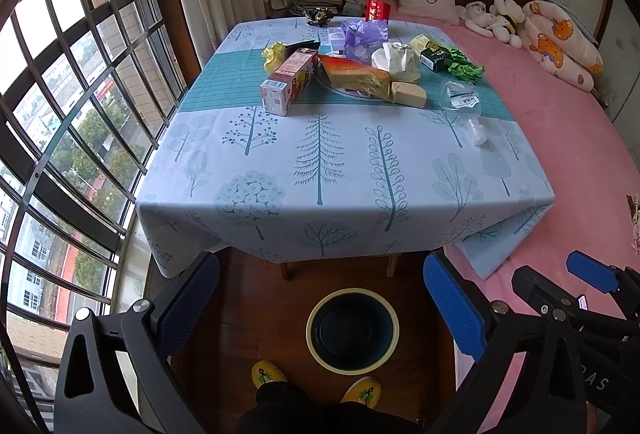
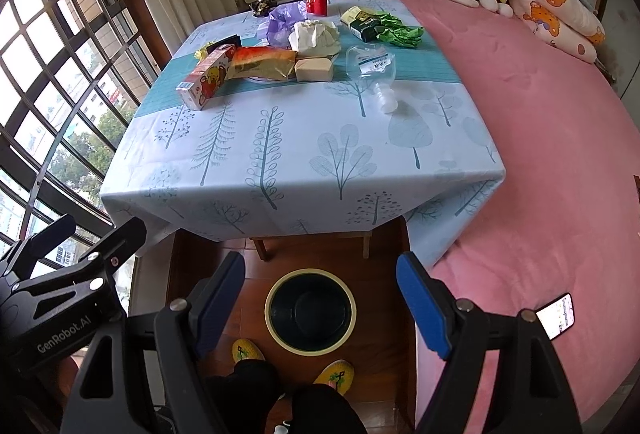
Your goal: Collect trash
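Trash (image 1: 360, 73) on table (image 1: 280, 173), bin (image 1: 353, 330) below front

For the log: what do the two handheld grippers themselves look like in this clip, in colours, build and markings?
Both are matte black frames with triangular cut-outs and silver pivot bolts. The left gripper and right gripper each carry flat blue textured pads on two fingers. The left body reads "GenRobot.AI" in white. No cables or sleeves are visible.
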{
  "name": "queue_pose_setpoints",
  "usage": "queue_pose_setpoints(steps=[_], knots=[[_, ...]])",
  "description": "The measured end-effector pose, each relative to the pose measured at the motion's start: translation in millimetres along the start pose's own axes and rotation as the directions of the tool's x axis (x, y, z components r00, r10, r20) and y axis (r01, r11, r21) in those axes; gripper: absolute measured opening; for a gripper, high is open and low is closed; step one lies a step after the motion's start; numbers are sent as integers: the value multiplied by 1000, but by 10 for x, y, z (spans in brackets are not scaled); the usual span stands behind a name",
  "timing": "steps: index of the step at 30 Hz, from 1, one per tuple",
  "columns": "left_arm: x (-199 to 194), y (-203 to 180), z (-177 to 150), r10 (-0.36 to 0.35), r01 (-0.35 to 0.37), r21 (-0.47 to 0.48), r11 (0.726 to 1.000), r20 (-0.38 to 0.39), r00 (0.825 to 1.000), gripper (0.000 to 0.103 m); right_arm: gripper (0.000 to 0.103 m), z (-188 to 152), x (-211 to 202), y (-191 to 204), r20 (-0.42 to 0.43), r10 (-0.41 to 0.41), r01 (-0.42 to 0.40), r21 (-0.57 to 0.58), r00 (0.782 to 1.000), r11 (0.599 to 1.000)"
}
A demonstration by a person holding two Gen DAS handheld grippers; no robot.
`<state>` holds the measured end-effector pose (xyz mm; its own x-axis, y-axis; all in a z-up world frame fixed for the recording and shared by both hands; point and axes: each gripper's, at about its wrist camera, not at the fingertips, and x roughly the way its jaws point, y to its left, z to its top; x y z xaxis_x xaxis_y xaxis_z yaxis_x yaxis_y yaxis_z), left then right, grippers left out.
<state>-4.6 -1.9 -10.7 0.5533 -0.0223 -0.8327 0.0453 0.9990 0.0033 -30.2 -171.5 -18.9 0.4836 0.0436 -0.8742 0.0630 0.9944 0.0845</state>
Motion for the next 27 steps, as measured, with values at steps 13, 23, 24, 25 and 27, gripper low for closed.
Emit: queue_pose_setpoints(steps=[13, 23, 24, 25, 27], knots=[[-38, 32, 10, 2, -2, -6, 1000, 5, 1000, 101, 79, 32, -23, 36, 6, 19, -19, 0, 1000, 1000], [-87, 53, 139, 16, -16, -9, 1000, 12, 1000, 101, 79, 152, -24, 11, 9, 39, -39, -3, 999, 999], [-90, 56, 151, 16, -16, -9, 1000, 13, 1000, 101, 79, 161, -30, 17, 11, 41, -41, -3, 999, 999], [-94, 63, 166, 16, -16, -9, 1000, 13, 1000, 101, 79, 174, -35, 14, 14, 44, -44, -4, 999, 999], [-101, 77, 196, 14, -14, -12, 1000, 16, 1000, 101, 79, 201, -42, 24, 21, 47, -47, -8, 999, 999]])
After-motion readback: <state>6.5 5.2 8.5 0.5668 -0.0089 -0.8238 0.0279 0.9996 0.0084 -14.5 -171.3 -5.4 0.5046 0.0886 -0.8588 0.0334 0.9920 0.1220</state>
